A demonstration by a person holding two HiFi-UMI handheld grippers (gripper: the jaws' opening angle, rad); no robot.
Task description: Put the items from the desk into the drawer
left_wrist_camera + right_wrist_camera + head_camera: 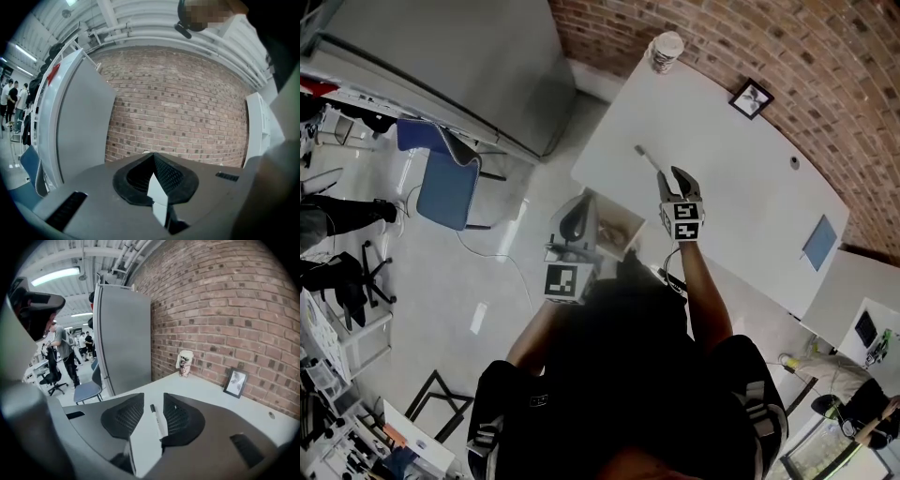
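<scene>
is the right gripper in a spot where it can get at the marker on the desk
Probably yes. The right gripper has its jaws apart, and the marker lies between them on the desk, not yet pinched. Nothing else sits near it to block a close.

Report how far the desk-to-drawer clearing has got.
Done: the drawer stands open; its contents are unclear. In hand: nothing yet; the right tongs are open, lined up on the marker lying on the desk; the left tongs are shut, empty. Left: marker, cup, picture frame, blue pad.
</scene>
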